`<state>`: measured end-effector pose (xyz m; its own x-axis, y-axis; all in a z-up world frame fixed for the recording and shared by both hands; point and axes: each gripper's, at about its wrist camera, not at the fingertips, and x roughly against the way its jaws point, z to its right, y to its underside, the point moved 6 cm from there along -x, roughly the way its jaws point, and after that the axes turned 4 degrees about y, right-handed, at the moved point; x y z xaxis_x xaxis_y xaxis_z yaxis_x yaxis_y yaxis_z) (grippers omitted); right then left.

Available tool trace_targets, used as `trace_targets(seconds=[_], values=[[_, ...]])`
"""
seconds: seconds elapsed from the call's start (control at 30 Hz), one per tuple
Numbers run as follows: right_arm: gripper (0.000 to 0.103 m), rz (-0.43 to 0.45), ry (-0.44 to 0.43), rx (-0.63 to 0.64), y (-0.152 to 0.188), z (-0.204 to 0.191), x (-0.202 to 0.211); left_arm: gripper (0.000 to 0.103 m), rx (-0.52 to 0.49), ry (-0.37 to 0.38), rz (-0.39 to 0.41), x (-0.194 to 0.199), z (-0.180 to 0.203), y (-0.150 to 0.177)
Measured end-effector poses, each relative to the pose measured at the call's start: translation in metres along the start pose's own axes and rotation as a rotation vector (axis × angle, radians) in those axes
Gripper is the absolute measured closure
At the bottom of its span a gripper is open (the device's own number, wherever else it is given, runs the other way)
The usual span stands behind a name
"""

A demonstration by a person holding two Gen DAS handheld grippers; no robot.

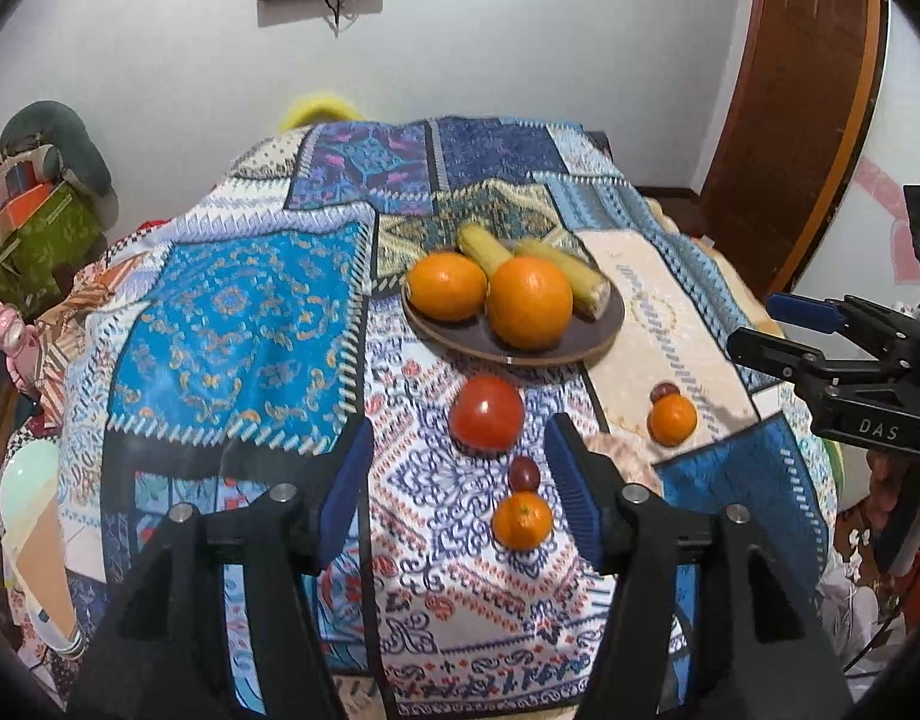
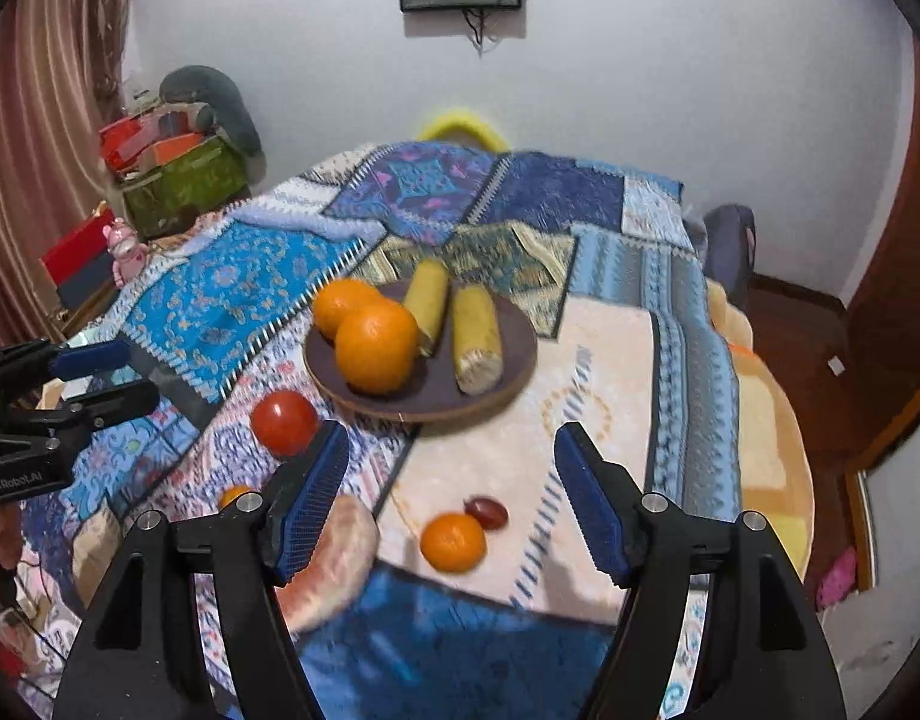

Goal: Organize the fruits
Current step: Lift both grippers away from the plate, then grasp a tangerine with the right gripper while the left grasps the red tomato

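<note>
I hold both grippers, left gripper [image 1: 460, 480] and right gripper [image 2: 451, 495], with fingers spread and empty above the worktop [image 1: 232, 324]. Two oranges and two corn cobs sit on the plate [image 1: 604, 330]; next I judge the tomato [image 1: 487, 413] needs grasping.

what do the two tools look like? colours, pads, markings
Both alike: black angular finger arms with silver screw heads, ending in blue ribbed pads. Left tool; right tool. White lettering on the bodies: "GenRobot.AI" on the left, "DAS" on the right. No cables or sleeves visible.
</note>
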<state>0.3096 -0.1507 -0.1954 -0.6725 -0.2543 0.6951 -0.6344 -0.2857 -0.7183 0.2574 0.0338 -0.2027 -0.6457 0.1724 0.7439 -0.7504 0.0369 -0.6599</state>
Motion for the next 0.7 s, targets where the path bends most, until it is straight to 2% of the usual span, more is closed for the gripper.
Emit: trace_targets(seconds=[0.33, 0.7], values=[[0.035, -0.081, -0.005, -0.037, 0.037, 0.007, -0.019, 0.043, 0.011, 0.012, -0.093, -0.037, 0.002, 0.018], [0.037, -0.154, -0.060, -0.104, 0.062, 0.010, -0.048, 0.043, 0.023, 0.035, -0.157, -0.083, 0.000, 0.019]])
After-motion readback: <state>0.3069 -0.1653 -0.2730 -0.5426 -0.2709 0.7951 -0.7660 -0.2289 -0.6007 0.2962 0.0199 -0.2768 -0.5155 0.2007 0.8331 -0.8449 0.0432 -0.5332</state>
